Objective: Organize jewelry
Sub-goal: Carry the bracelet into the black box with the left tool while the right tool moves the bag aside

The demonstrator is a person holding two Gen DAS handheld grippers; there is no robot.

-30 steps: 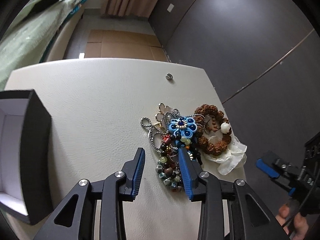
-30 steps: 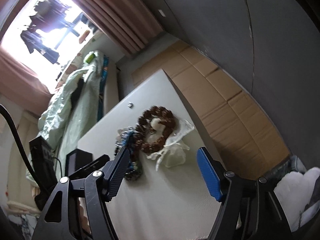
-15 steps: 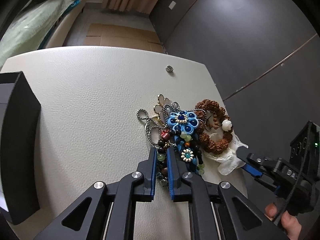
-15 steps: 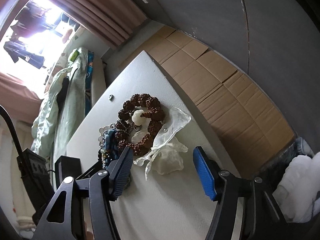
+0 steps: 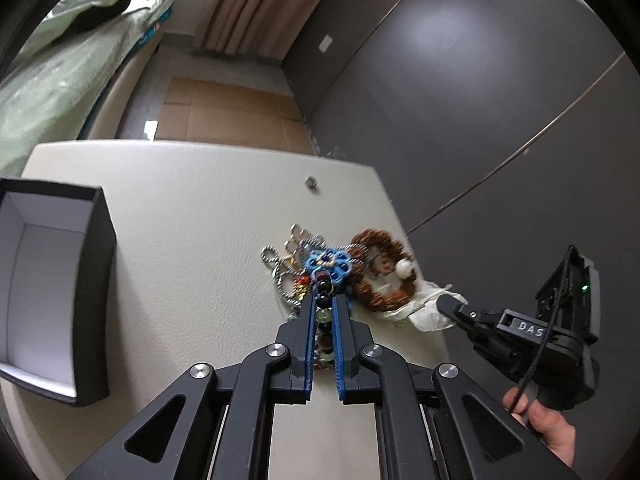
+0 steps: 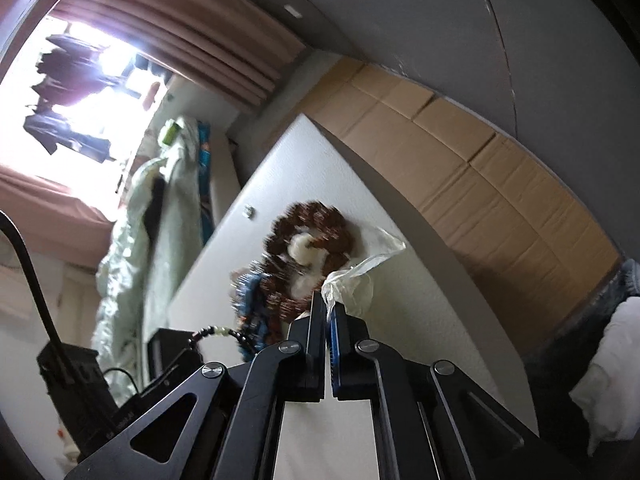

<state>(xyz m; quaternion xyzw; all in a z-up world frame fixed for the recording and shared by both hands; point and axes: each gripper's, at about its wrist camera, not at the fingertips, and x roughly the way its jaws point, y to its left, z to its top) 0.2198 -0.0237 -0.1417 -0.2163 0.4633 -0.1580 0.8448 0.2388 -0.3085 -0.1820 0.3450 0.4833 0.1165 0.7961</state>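
Grey wall, pink curtains

Off-white textured table. On it: open black box at the left edge, small metal nut near the far edge, and a jewelry pile toward the right edge. Brown bead bracelet touches the pile, with a clear plastic bag just beside it.

Left tongs now lift the bead strand; right tongs pinch the plastic bag.
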